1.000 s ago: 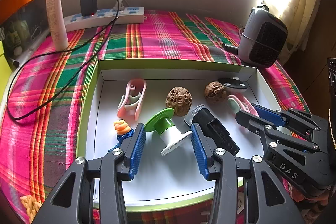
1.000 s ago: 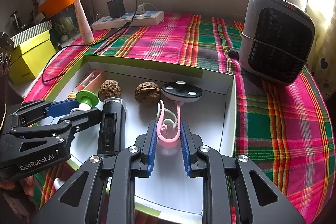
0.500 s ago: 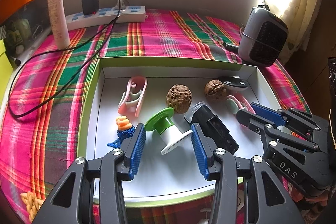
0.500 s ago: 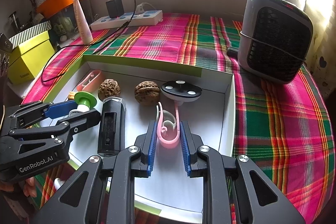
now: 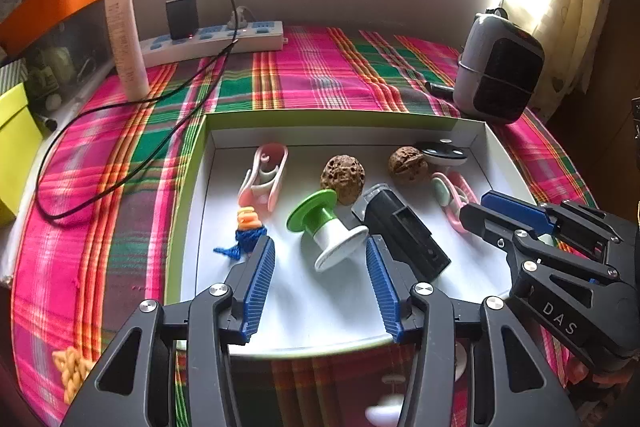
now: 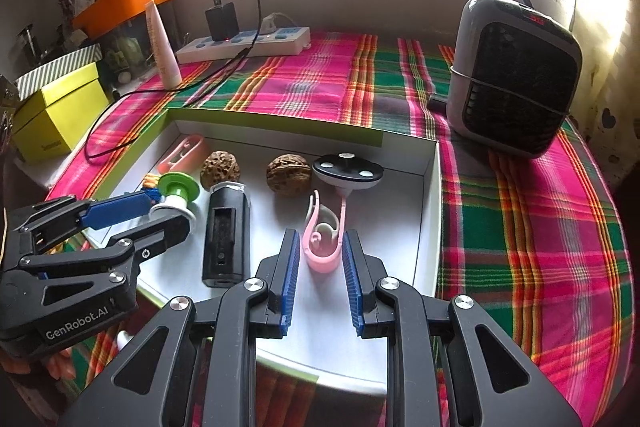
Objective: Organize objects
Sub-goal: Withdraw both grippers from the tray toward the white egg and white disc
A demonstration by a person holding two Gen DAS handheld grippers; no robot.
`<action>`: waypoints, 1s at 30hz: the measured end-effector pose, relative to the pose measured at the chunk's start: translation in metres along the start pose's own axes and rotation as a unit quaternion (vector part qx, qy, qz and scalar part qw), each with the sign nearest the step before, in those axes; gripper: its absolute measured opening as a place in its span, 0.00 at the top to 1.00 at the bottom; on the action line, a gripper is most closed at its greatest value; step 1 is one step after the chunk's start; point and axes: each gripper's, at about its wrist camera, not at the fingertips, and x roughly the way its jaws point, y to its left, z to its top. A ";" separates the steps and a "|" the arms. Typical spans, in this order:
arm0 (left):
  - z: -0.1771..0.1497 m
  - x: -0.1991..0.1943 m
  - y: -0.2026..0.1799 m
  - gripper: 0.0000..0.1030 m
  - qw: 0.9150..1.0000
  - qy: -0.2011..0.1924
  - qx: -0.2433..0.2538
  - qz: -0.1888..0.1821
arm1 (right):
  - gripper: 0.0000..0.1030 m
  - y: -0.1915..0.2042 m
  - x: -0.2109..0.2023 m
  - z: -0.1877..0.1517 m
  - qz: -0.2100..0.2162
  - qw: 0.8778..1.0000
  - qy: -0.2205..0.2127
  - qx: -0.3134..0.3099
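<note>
- Placement step in hand, by my reading: right gripper (image 6: 319, 261) sits low in the white tray (image 6: 430, 211), jaws narrow and clamped on the pink clip (image 6: 322, 247). The clip's rounded end lies between the blue pads; its two arms point toward the black-and-white disc (image 6: 347, 169) at the far wall.
- Left gripper (image 5: 320, 279) stands over the green-and-white spool (image 5: 326, 229). Its jaws have just been opening; the spool's white flange lies between the pads, neither pad touching it. The spool rests tilted on the tray floor, beside the black lighter-like block (image 5: 404, 231) and the pitted walnut (image 5: 342, 178).
- Next move, judged: free the pink clip by spreading the right jaws, then lift clear without dragging the clip. The left gripper should back away without nudging the spool or the blue-and-orange knitted piece (image 5: 248, 231).
- Difference from one second ago: left jaws stand slightly wider; right jaws unchanged on the clip; tray contents hold the same positions.
</note>
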 end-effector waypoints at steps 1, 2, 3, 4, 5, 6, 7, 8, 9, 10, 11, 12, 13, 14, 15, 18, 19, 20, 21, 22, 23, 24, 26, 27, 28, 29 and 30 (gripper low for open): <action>0.000 -0.002 0.000 0.55 1.000 -0.002 0.000 -0.002 | 0.78 0.001 -0.002 0.000 0.000 1.000 -0.002 0.000; -0.001 -0.005 0.000 0.54 1.000 -0.004 0.000 -0.003 | 0.78 0.002 -0.003 -0.001 0.000 1.000 -0.003 -0.001; -0.002 -0.007 0.000 0.54 1.000 -0.006 0.000 -0.001 | 0.77 0.003 -0.005 -0.001 0.000 1.000 -0.005 -0.001; -0.003 -0.009 -0.001 0.54 1.000 -0.008 0.002 0.001 | 0.75 0.003 -0.006 -0.002 0.000 1.000 -0.006 0.000; -0.004 -0.011 -0.001 0.54 1.000 -0.008 0.001 0.002 | 0.68 0.004 -0.008 -0.003 0.001 1.000 -0.007 0.002; -0.005 -0.013 -0.001 0.54 1.000 -0.009 0.000 0.002 | 0.63 0.004 -0.011 -0.004 0.003 1.000 -0.010 0.004; -0.006 -0.015 -0.002 0.54 1.000 -0.011 0.000 0.001 | 0.63 0.004 -0.013 -0.005 0.005 1.000 -0.011 0.004; -0.008 -0.018 -0.002 0.54 1.000 -0.012 0.000 0.000 | 0.63 0.004 -0.014 -0.005 0.005 1.000 -0.012 0.005; -0.008 -0.020 -0.003 0.54 1.000 -0.013 0.000 0.001 | 0.63 0.005 -0.016 -0.006 0.004 1.000 -0.013 0.005; -0.009 -0.022 -0.003 0.54 1.000 -0.014 0.000 0.002 | 0.63 0.005 -0.017 -0.007 0.003 1.000 -0.015 0.005; -0.011 -0.024 -0.003 0.54 1.000 -0.014 0.000 0.002 | 0.63 0.006 -0.019 -0.008 0.003 1.000 -0.016 0.005; -0.012 -0.026 -0.002 0.54 1.000 -0.015 -0.002 0.002 | 0.63 0.006 -0.021 -0.009 0.004 1.000 -0.018 0.006; -0.014 -0.029 -0.002 0.54 1.000 -0.018 -0.003 0.001 | 0.62 0.006 -0.023 -0.010 0.005 1.000 -0.019 0.008; -0.015 -0.031 -0.002 0.54 1.000 -0.019 -0.004 0.000 | 0.63 0.006 -0.025 -0.011 0.005 1.000 -0.020 0.008; -0.016 -0.034 -0.002 0.54 1.000 -0.021 -0.005 0.001 | 0.62 0.007 -0.028 -0.012 0.007 1.000 -0.023 0.009; -0.021 -0.042 -0.004 0.54 1.000 -0.025 -0.004 0.002 | 0.63 0.010 -0.035 -0.016 0.009 1.000 -0.028 0.008; -0.022 -0.044 -0.005 0.54 1.000 -0.026 -0.003 0.003 | 0.62 0.011 -0.037 -0.018 0.009 0.999 -0.030 0.007; -0.024 -0.046 -0.006 0.54 1.000 -0.028 0.000 0.003 | 0.63 0.012 -0.038 -0.019 0.009 0.999 -0.030 0.006; -0.026 -0.048 -0.007 0.54 0.999 -0.032 0.001 0.006 | 0.63 0.013 -0.040 -0.020 0.008 0.999 -0.032 0.006; -0.028 -0.051 -0.008 0.54 0.999 -0.034 0.002 0.008 | 0.63 0.013 -0.043 -0.023 0.009 0.999 -0.034 0.007; -0.030 -0.053 -0.009 0.54 0.999 -0.035 0.003 0.005 | 0.62 0.013 -0.045 -0.025 0.010 0.999 -0.035 0.008; -0.032 -0.055 -0.009 0.54 0.999 -0.035 0.002 0.003 | 0.62 0.013 -0.046 -0.026 0.011 0.999 -0.036 0.010; -0.035 -0.058 -0.010 0.54 0.999 -0.036 0.004 0.003 | 0.63 0.014 -0.049 -0.029 0.012 0.999 -0.038 0.011; -0.036 -0.060 -0.010 0.54 0.999 -0.038 0.003 0.004 | 0.63 0.014 -0.051 -0.031 0.012 0.999 -0.039 0.012; -0.037 -0.062 -0.010 0.54 0.999 -0.040 0.002 0.001 | 0.62 0.014 -0.052 -0.031 0.013 0.999 -0.040 0.013; -0.039 -0.064 -0.010 0.54 0.999 -0.042 0.002 -0.003 | 0.62 0.014 -0.054 -0.033 0.013 0.999 -0.041 0.013; -0.040 -0.065 -0.010 0.54 0.999 -0.043 0.001 -0.003 | 0.62 0.015 -0.055 -0.034 0.013 0.999 -0.042 0.012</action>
